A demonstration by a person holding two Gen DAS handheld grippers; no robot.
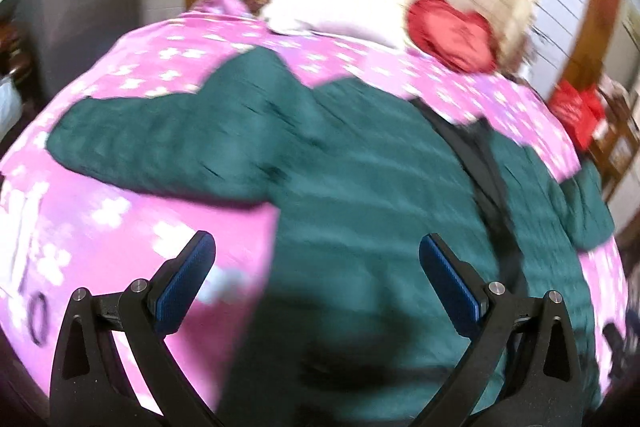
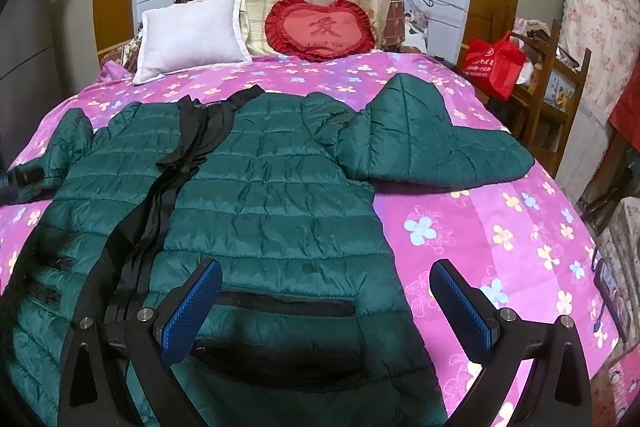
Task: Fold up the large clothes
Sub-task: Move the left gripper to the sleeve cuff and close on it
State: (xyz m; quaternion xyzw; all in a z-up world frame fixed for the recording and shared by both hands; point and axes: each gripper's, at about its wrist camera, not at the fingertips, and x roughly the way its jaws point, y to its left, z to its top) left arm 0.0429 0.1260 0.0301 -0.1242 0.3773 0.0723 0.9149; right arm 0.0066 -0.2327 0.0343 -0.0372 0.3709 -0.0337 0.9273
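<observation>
The red heart pillow [image 2: 322, 31] at 12 o'clock has the character 爱 on it. A red bag [image 2: 494, 65] at 2 o'clock has white writing too small to read. The green puffer jacket [image 2: 256, 187] lies flat on the bed [image 2: 500, 227], on a pink flowered cover. The left view is blurry. The left gripper [image 1: 316, 267] and right gripper [image 2: 326, 291] are both wide open, holding nothing.
</observation>
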